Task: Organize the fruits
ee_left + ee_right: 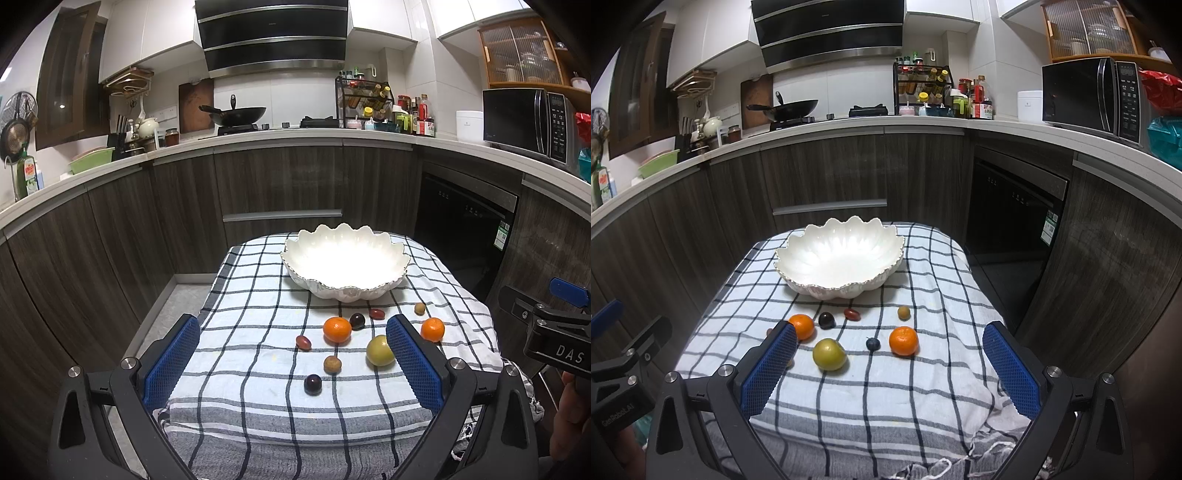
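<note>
The fruits are scattered on the checked cloth (258, 369) that covers the table, in front of the white scalloped bowl (314, 284), which is seen to hold nothing yet. Two oranges are laid out – one to the left (337, 329) and one to the right (432, 329) – with a yellow-green fruit (380, 350) between and nearer. Around them smaller pieces are found: two dark plums (357, 320), two reddish oval fruits (376, 314), two small tan ones (332, 364) and, in the right view, a blueberry (873, 343).

The left tongs (291, 365) are held spread wide above the near part of the cloth, nothing being pinched. The right tongs (890, 369) are likewise spread and empty, with the yellow-green fruit and the right orange lying ahead between the blue pads (768, 369).

The oranges are judged light and fairly firm, with a slightly giving peel; they would best be taken across the widest middle. The yellow-green fruit looks smooth and hard, so slipping is a risk unless it is centred on the pads. The plums and the blueberry are likely soft and round – easily rolled or bruised – and a gentle closing is advised. The bowl appears to be ceramic and fragile; fruit should be lowered in, not dropped.
</note>
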The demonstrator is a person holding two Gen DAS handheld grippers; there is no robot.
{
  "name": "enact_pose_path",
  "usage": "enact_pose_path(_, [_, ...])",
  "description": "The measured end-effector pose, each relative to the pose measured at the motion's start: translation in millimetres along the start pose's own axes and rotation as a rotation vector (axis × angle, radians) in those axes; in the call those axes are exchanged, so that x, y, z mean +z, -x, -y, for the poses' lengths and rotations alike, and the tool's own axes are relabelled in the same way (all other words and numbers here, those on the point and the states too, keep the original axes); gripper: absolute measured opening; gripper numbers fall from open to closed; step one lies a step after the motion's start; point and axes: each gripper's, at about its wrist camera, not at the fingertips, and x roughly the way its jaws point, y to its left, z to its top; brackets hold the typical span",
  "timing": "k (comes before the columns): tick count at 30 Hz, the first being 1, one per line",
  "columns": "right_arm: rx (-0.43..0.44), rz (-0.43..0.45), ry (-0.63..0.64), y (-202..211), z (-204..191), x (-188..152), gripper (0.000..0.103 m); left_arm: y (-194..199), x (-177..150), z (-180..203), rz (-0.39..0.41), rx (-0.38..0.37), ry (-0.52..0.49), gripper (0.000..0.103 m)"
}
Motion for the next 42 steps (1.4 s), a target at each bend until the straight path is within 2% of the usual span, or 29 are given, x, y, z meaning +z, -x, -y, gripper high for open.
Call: enact_pose_path(42, [0.002,-0.001,-0.003,-1.8,0.1,-0.4,0.102,-0.1,0.8,6.1,-0.014,-0.013,0.004,0.103])
